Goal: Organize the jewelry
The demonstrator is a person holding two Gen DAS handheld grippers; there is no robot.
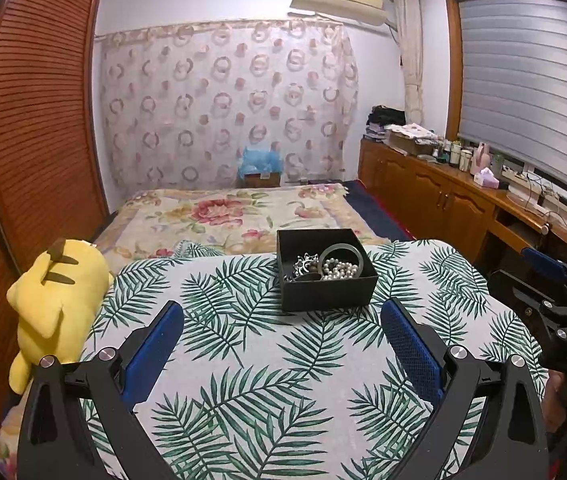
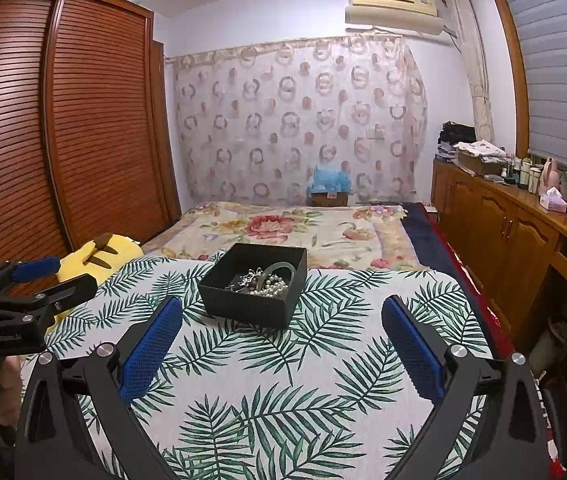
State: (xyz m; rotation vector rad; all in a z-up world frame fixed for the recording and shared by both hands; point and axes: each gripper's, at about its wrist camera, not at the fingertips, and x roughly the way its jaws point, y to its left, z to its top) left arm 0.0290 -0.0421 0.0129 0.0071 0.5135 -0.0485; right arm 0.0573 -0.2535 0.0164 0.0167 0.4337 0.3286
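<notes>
Leaf-print tablecloth (image 1: 267, 380) — bed (image 1: 219, 216) beyond

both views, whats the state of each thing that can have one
left tool: open, empty
right tool: open, empty
black box: lid off, upright on the leaf-print cloth
pearl strand: heaped inside the box
green bangle: inside the box, leaning on the pearls
wardrobe doors: shut
window blind: down
cabinet doors: shut

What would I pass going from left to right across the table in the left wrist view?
Yellow plush toy → left gripper over the leaf-print tablecloth → black jewelry box → right gripper.
</notes>
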